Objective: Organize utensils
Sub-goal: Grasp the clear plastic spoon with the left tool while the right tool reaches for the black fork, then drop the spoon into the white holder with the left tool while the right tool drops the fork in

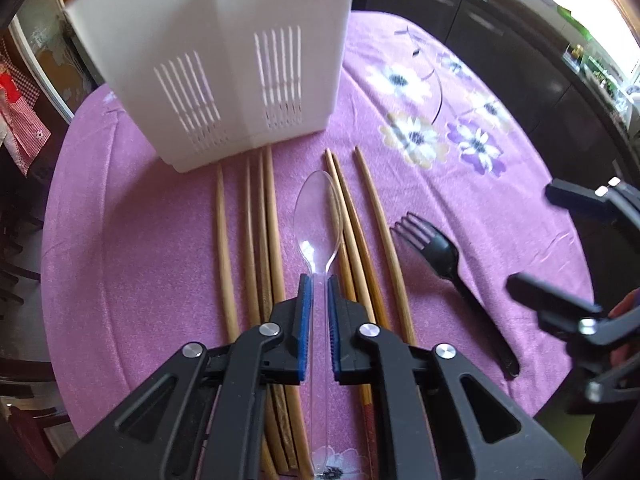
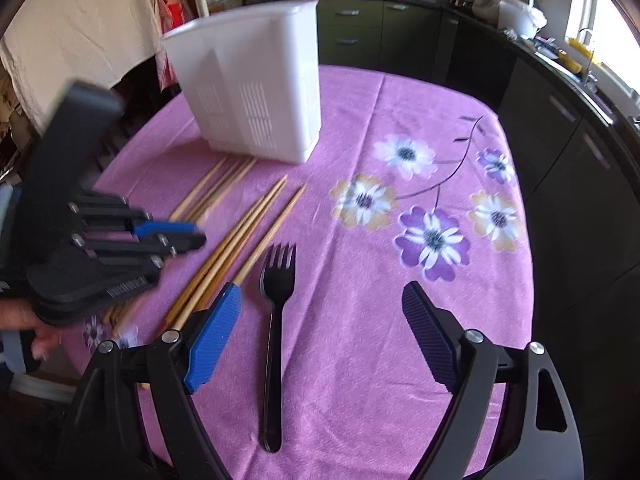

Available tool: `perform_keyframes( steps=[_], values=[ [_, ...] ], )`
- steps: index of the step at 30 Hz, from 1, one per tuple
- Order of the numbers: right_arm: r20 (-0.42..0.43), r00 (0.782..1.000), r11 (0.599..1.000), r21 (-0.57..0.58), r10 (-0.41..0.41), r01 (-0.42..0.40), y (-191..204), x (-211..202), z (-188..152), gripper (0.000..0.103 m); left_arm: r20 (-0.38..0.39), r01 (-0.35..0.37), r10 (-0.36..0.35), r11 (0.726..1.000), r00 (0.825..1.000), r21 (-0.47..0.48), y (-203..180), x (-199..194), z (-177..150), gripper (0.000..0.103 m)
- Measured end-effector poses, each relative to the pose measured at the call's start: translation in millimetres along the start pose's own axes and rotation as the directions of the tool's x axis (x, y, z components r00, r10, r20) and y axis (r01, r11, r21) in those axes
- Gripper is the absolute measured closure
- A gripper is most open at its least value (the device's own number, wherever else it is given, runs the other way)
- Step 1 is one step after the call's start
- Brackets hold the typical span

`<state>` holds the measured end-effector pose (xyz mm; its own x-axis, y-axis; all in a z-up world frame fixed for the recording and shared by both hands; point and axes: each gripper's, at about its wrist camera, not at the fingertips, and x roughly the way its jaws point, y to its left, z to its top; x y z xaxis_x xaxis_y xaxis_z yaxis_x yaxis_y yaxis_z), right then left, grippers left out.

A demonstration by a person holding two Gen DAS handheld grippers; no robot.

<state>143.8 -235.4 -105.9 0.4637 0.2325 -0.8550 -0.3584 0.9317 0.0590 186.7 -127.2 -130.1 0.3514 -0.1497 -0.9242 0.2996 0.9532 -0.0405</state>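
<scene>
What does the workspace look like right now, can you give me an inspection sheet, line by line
Surface: round table under a purple floral tablecloth.
Job's things: white slotted utensil holder standing upright at the back; wooden chopsticks lying loose in front of it; clear plastic spoon; black plastic fork flat on the cloth.
Clutter: nothing seen on the table.
Grippers: left gripper closed on the spoon's handle; right gripper open wide above the fork, touching nothing.
Cables: nothing seen.
Surroundings: dark kitchen cabinets, counter with cookware, bright window at right.
</scene>
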Motion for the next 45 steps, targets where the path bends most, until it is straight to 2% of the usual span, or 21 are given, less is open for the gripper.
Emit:
perform_keyframes(
  steps=[2, 4, 10, 12, 13, 17, 23, 27, 29, 32, 36, 38, 39, 41, 43, 45],
  values=[
    [-0.04, 0.999, 1.0, -0.017, 0.024, -0.025, 3, 5, -2, 0.037, 0.046, 0.012, -0.012, 1.0, 0.999, -0.003, 3, -16, -1, 0.095],
    [-0.07, 0.997, 0.998, -0.044, 0.038, -0.041, 9, 10, -4, 0.054, 0.095, 0.023, -0.023, 1.0, 0.995, -0.004, 5, -31, -2, 0.095],
    [-0.126, 0.992, 0.992, -0.119, 0.023, -0.038, 31, 26, -5, 0.066, 0.226, 0.01, -0.014, 1.0, 0.974, 0.02, 5, -73, -13, 0.095],
    [-0.158, 0.987, 0.99, -0.133, 0.019, -0.041, 36, 34, -7, 0.068, 0.242, 0.005, -0.011, 1.0, 0.97, 0.025, 3, -78, -14, 0.095],
    [-0.171, 0.985, 0.99, -0.137, 0.015, -0.038, 38, 38, -7, 0.073, 0.248, 0.008, -0.015, 1.0, 0.969, 0.025, 6, -82, -17, 0.095],
    [-0.206, 0.979, 0.992, -0.127, -0.006, -0.021, 37, 52, -4, 0.073, 0.272, 0.008, -0.015, 1.0, 0.962, 0.029, 9, -91, -22, 0.095],
    [-0.23, 0.973, 0.996, -0.08, 0.031, -0.051, 33, 64, 14, 0.073, 0.276, 0.011, -0.021, 0.999, 0.961, 0.036, 14, -92, -25, 0.095],
    [-0.258, 0.966, 0.994, -0.107, -0.001, -0.027, 40, 74, 23, 0.073, 0.284, 0.003, -0.014, 0.999, 0.959, 0.037, 17, -94, -26, 0.095],
    [-0.265, 0.964, 0.992, -0.129, -0.022, -0.013, 45, 77, 26, 0.076, 0.287, 0.003, -0.012, 0.999, 0.958, 0.034, 20, -95, -26, 0.095],
    [-0.246, 0.968, 0.987, -0.158, -0.053, 0.014, 52, 74, 28, 0.076, 0.293, 0.016, -0.022, 1.0, 0.956, 0.023, 24, -98, -25, 0.095],
    [-0.154, 0.988, 0.995, -0.099, -0.007, -0.009, 40, 47, 36, 0.076, 0.327, 0.049, -0.048, 0.999, 0.944, 0.006, 33, -114, -16, 0.095],
    [-0.081, 0.996, 0.998, -0.056, 0.027, -0.032, 33, 27, 38, 0.076, 0.366, 0.062, -0.059, 0.998, 0.929, 0.004, 38, -129, -7, 0.095],
    [-0.043, 0.998, 0.998, -0.035, 0.048, -0.049, 30, 16, 38, 0.076, 0.398, 0.065, -0.06, 0.998, 0.915, -0.001, 41, -139, 0, 0.095],
    [0.017, 0.997, 0.997, -0.004, 0.073, -0.073, 15, -3, 42, 0.076, 0.475, 0.059, -0.048, 0.998, 0.879, -0.009, 46, -162, 15, 0.095],
    [0.085, 0.992, 0.996, 0.02, 0.09, -0.092, 10, -23, 40, 0.076, 0.554, 0.06, -0.037, 0.998, 0.832, -0.023, 52, -184, 31, 0.095],
    [0.133, 0.984, 0.992, 0.037, 0.114, -0.12, 4, -41, 39, 0.076, 0.634, 0.063, -0.024, 0.997, 0.773, -0.039, 58, -201, 49, 0.095]
  ],
)
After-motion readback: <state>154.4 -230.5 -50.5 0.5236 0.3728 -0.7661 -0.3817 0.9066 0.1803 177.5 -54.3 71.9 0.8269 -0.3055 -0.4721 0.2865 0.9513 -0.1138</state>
